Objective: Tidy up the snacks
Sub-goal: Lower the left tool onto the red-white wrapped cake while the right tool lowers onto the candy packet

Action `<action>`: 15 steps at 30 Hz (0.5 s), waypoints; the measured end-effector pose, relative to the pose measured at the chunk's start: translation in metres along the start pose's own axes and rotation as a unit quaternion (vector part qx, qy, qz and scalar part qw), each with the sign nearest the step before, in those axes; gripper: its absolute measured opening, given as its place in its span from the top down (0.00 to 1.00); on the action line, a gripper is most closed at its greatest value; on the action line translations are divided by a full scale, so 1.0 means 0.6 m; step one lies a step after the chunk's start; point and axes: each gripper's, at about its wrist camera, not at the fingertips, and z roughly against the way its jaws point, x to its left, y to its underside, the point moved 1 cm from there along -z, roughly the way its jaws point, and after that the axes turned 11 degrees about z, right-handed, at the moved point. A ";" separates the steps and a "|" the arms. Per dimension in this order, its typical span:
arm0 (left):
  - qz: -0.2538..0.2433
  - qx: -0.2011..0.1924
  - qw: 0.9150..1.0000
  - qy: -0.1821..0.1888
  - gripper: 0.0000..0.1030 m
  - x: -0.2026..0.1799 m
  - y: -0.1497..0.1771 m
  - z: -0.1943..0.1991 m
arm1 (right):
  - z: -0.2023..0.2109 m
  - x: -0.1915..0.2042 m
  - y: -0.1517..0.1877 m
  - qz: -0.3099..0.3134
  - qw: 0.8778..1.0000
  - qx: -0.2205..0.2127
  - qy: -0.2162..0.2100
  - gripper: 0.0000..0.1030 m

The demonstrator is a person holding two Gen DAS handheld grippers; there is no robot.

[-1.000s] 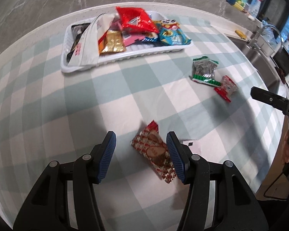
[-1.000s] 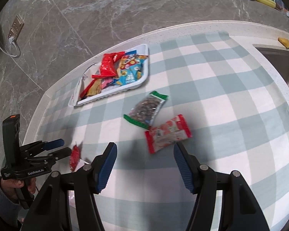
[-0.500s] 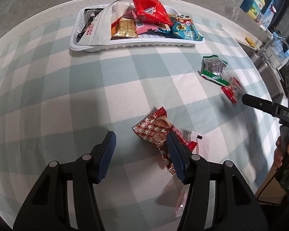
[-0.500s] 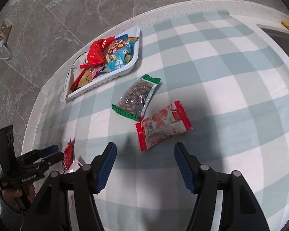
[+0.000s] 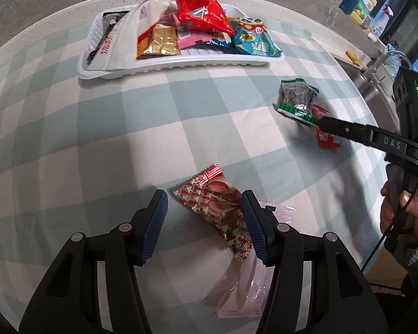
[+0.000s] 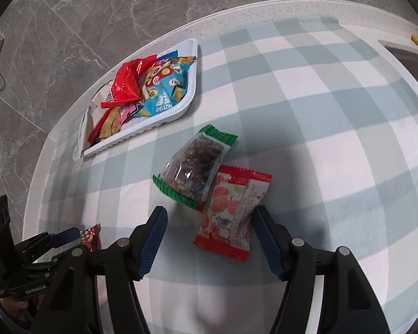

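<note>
A white tray [image 5: 181, 64] with several snack packets stands at the far side of the checked cloth; it also shows in the right wrist view [image 6: 178, 112]. My left gripper [image 5: 204, 220] is open around a red patterned snack packet [image 5: 217, 208] that lies over a pale pink packet [image 5: 250, 284]. My right gripper [image 6: 209, 239] is open, its jaws either side of a red and white fruit packet [image 6: 232, 214]. A green-edged packet of dark nuts [image 6: 195, 167] lies against it; it also shows in the left wrist view [image 5: 296, 101].
The table edge runs close behind the tray. A sink and tap [image 5: 376, 69] lie at the right, with bottles and boxes [image 5: 362, 2] beyond. The right gripper's arm [image 5: 376, 139] reaches in from the right in the left wrist view.
Both grippers have moved lower and closer to their packets. The right gripper has come forward, so the red and white packet now lies between its jaws. Both stay open.
</note>
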 end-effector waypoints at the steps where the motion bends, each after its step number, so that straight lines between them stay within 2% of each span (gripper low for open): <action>1: 0.001 0.002 1.000 0.000 0.49 0.000 0.001 -0.003 | -0.001 0.001 -0.001 0.002 1.000 0.000 0.003 0.35; 4: 0.003 0.006 1.000 0.001 0.45 -0.001 0.002 -0.011 | -0.005 0.007 -0.005 0.017 1.000 0.001 0.015 0.35; 15: 0.003 0.012 1.000 0.012 0.45 -0.005 0.000 -0.018 | -0.016 0.027 -0.009 0.088 0.994 0.009 0.064 0.37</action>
